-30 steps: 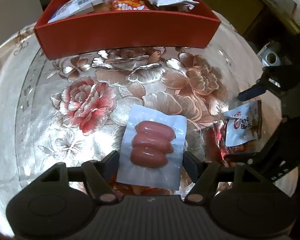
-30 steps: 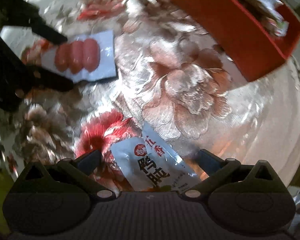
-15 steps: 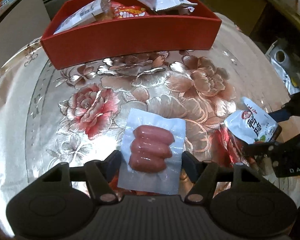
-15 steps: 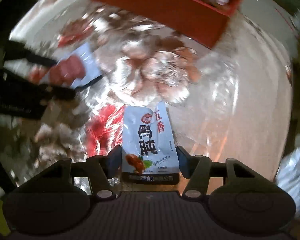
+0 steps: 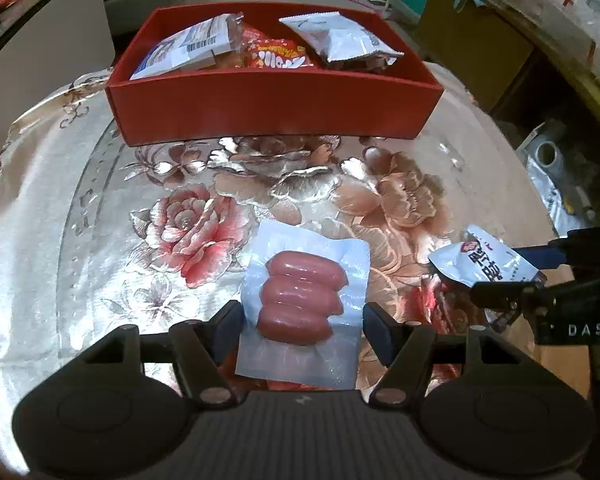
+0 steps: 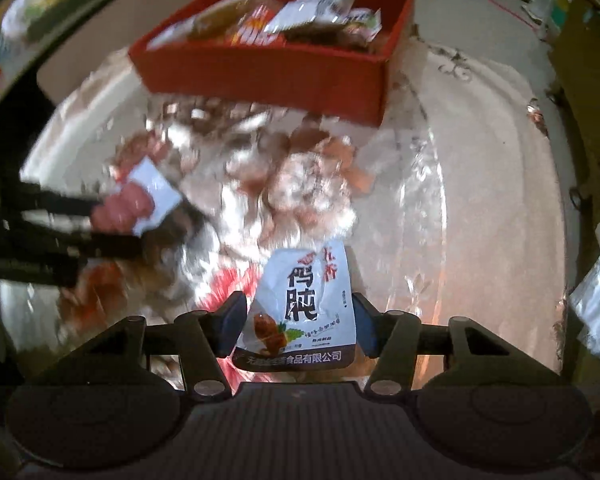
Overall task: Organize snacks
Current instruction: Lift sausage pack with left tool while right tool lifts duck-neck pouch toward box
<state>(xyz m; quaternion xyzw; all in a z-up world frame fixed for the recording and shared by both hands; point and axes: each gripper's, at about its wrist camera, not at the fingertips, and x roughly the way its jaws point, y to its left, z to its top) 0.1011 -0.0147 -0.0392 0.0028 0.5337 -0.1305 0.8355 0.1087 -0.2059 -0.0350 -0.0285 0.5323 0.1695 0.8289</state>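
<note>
- Blurred by motion in the right wrist view: flower pattern of the shiny cloth on the round worktop [image 6: 480, 184], hard to read there.
- Cut off at the right edge of the left wrist view: right gripper [image 5: 540, 272], only dark parts and the letters "DAS" visible.
- Partly hidden behind the body of the left gripper [image 5: 300, 324]: lower edge of the clear vacuum pack of three pink sausages [image 5: 302, 304].
- Hidden under the pouch in the right wrist view: inner faces of the right gripper [image 6: 298, 322], so contact of the pads difficult to confirm on both sides.
- Left jaws: partly spread, one on each side of the sausage pack, edges of the pack reaching both pads; pack apparently pinched and lying flat above the flowered cloth.
- Right jaws: closing, with the white foil snack pouch with black Chinese characters [image 6: 304, 304] between them, sides of the pouch at both pads, pouch standing upright and a little crumpled.
- Same pouch seen from the left wrist view [image 5: 488, 264], at the right side, lifted off the cloth.
- Far side of the worktop: red rectangular cardboard box [image 5: 276, 108], holding several snack bags, among them a white bag with a barcode [image 5: 188, 46], an orange-red bag [image 5: 278, 54] and a silver-white bag [image 5: 340, 40].
- Contents deeper in the box not distinguishable.
</note>
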